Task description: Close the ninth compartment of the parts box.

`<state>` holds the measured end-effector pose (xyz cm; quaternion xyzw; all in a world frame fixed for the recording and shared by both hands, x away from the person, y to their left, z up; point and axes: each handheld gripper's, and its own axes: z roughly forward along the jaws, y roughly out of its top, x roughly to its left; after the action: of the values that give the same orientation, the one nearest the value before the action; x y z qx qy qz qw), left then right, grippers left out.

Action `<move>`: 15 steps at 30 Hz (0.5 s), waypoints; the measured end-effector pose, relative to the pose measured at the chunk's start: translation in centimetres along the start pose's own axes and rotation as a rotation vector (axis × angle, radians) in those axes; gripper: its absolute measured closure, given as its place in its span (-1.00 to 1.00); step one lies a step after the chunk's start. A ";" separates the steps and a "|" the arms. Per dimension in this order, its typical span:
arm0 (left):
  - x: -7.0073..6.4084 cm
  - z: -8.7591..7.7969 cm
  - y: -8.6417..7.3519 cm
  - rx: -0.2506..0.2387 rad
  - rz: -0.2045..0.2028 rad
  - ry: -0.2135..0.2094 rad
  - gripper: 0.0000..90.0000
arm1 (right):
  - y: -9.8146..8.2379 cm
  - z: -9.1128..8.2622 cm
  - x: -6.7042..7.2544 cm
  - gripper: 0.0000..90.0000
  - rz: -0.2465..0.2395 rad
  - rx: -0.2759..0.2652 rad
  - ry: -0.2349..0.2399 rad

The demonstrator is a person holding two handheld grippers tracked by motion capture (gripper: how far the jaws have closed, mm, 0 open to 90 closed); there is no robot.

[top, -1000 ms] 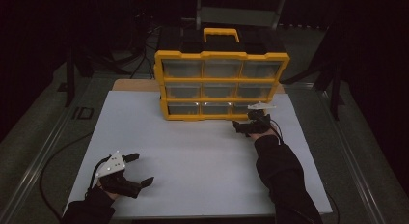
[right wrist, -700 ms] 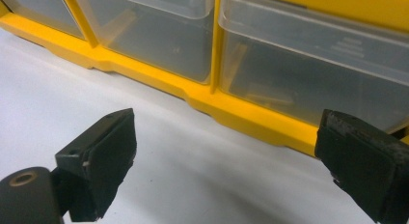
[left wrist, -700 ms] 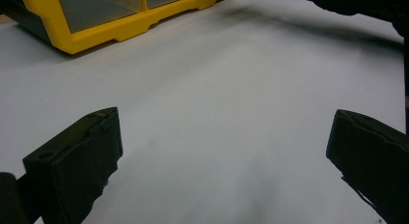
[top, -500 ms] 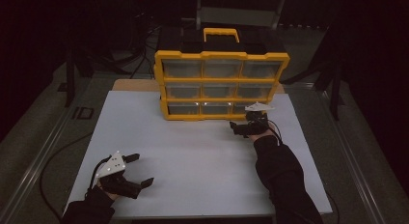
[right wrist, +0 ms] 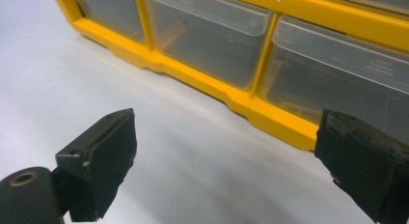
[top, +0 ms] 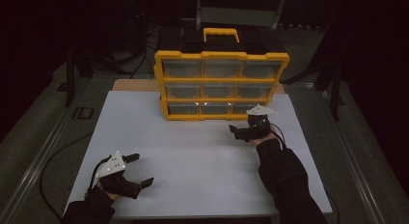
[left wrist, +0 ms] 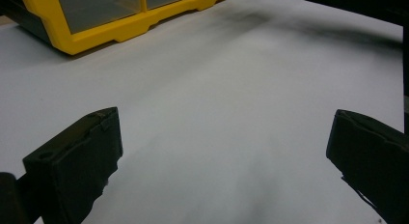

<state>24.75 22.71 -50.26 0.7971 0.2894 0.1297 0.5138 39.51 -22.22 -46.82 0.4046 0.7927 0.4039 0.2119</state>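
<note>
Yellow drawer cabinet [top: 222,84] with clear drawers stands on the white surface [top: 193,151], its bottom row just ahead of the right tool [top: 241,131], jaws spread, empty. Left tool [top: 140,170] well apart from it, near the front edge, jaws spread, empty.

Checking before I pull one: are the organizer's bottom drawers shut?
Shut: bottom-row drawers sit flush in the yellow organizer; none sticks out.
</note>
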 end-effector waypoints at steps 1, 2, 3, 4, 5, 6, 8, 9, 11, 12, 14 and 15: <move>0.0 0.0 0.0 0.000 0.000 0.000 -1.00 | -0.1 -0.2 0.0 -0.83 -0.004 0.000 0.004; 0.0 0.0 0.0 0.000 0.001 0.000 -1.00 | -0.1 -0.3 0.1 -0.83 -0.007 -0.001 0.014; 0.0 0.0 0.0 0.001 0.001 0.001 -1.00 | -0.2 -0.5 0.1 -0.83 -0.010 0.001 0.016; 0.0 0.0 0.0 -0.001 0.000 0.001 -1.00 | -0.3 -0.7 0.1 -0.83 -0.012 0.001 0.016; 0.0 0.0 0.0 -0.002 -0.001 0.001 -1.00 | -0.4 -0.8 0.2 -0.83 -0.012 -0.001 0.022; 0.0 -0.1 0.0 -0.001 0.001 0.002 -1.00 | -0.5 -1.0 0.2 -0.83 -0.015 -0.003 0.022; 0.0 -0.1 0.0 -0.001 0.001 0.001 -1.00 | -0.6 -1.4 0.4 -0.83 -0.018 -0.010 0.027; 0.0 -0.1 0.0 0.000 0.003 0.003 -1.00 | -0.6 -1.6 0.5 -0.83 -0.019 -0.016 0.030; 0.0 -0.1 0.0 -0.001 0.001 0.002 -1.00 | -0.7 -2.1 0.7 -0.83 -0.030 -0.024 0.032; 0.0 0.0 0.0 0.000 0.004 0.003 -1.00 | -0.7 -2.3 0.8 -0.83 -0.033 -0.030 0.033; 0.0 0.0 0.0 0.000 0.005 0.005 -1.00 | -0.8 -2.5 0.9 -0.83 -0.036 -0.032 0.034; 0.0 0.0 0.0 0.000 0.005 0.005 -1.00 | -0.8 -2.6 1.0 -0.83 -0.033 -0.037 0.040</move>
<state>24.74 22.74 -50.21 0.7976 0.2888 0.1328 0.5126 36.82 -22.94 -45.94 0.3794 0.7956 0.4229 0.2102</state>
